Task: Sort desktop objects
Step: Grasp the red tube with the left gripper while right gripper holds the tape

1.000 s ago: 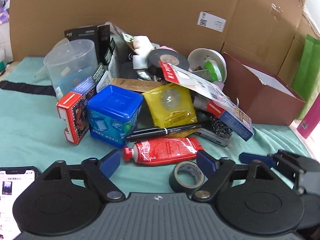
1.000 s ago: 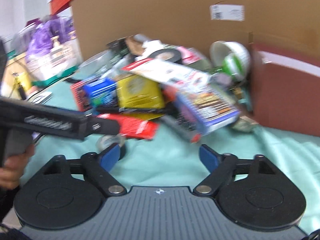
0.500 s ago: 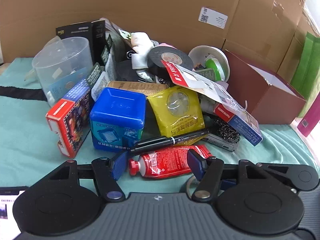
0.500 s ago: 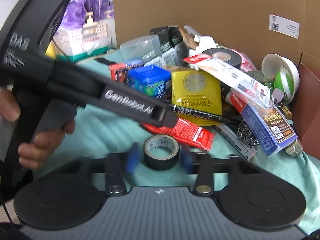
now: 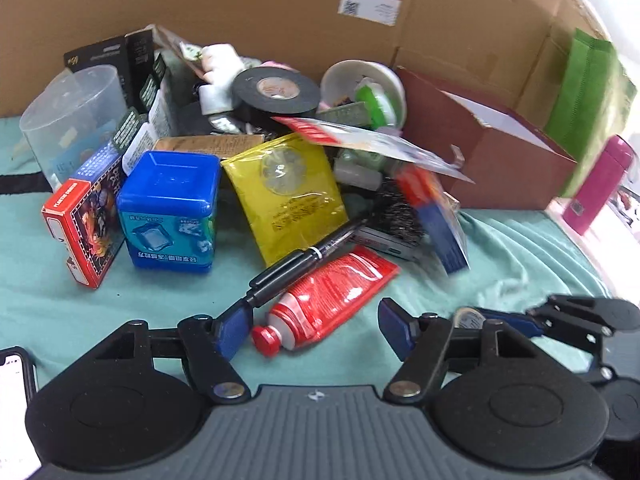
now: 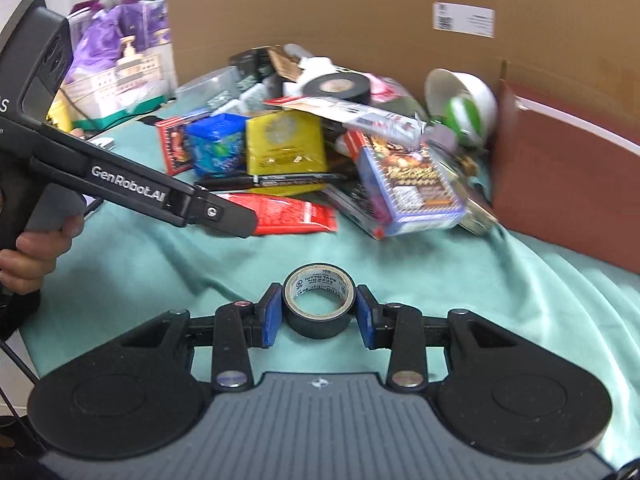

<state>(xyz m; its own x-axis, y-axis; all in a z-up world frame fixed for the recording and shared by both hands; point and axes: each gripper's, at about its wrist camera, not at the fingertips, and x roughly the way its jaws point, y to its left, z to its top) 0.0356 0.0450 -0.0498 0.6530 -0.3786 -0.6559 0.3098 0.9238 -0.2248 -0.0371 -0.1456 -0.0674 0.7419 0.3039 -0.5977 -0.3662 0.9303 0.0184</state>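
My right gripper (image 6: pixel 318 312) is now clamping the small black tape roll (image 6: pixel 319 300): blue pads (image 6: pixel 271 316) pressing on both of its sides, roll lying flat on the green cloth (image 6: pixel 500 292) covering the surface. A second ago those jaws were standing wide with nothing between them; they've been closing since, and half a second ago the roll was already between them.

My left gripper (image 5: pixel 312 328) is sitting with jaws apart, gripping nothing. They've been narrowing a bit, then reopening slightly. The red tube (image 5: pixel 328 300) is lying just ahead of the gap, cap end between the pads. Left pad is touching the black marker (image 5: pixel 304 260) tip. Marker and tube are now lying skewed; half a second ago they were lying nearly straight across.

The tape roll is sitting in front of the red tube, clear of the clutter pile. The blue cube box (image 5: pixel 170 208) is sitting left of the tube.
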